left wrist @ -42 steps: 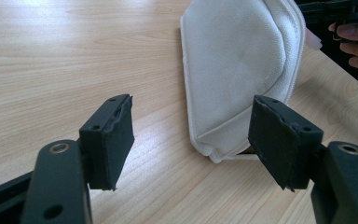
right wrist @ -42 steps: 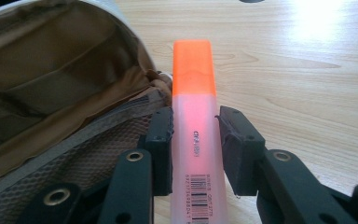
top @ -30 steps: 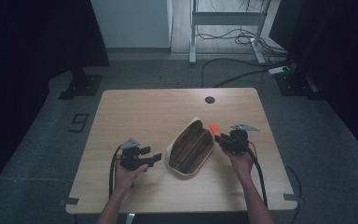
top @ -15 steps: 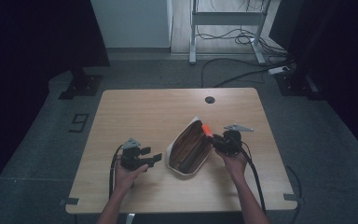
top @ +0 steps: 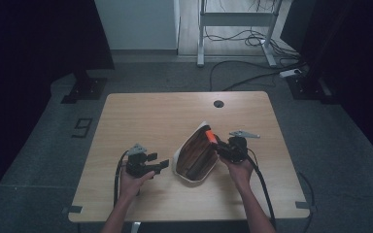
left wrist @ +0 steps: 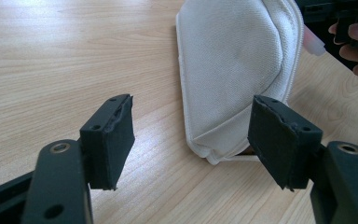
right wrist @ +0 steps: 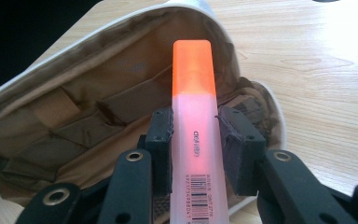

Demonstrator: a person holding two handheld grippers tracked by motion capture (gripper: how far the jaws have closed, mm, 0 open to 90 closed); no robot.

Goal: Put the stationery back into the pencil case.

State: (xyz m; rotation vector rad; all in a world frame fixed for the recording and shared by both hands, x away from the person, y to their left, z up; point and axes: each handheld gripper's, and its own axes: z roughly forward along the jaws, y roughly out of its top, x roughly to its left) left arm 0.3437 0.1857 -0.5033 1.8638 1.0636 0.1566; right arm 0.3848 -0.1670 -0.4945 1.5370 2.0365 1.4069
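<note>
A white fabric pencil case (top: 195, 154) with a brown lining lies open on the wooden table (top: 150, 116). My right gripper (right wrist: 195, 140) is shut on an orange highlighter (right wrist: 194, 107), whose orange cap reaches over the case's open mouth (right wrist: 98, 112). From above, the highlighter (top: 209, 135) sits at the case's upper right rim, with the right gripper (top: 221, 148) just beside it. My left gripper (top: 161, 165) stands open left of the case, nothing between its pads. In the left gripper view the case's white outer side (left wrist: 233, 60) lies just beyond the open left gripper (left wrist: 193, 140).
A round cable hole (top: 218, 104) sits near the table's far edge. Cables trail from both grippers toward the near edge. Dark floor, a metal frame (top: 233, 29) and loose cables lie beyond the table.
My right gripper has carried the highlighter leftward, from beside the case to over its open mouth. The left gripper has kept still.
</note>
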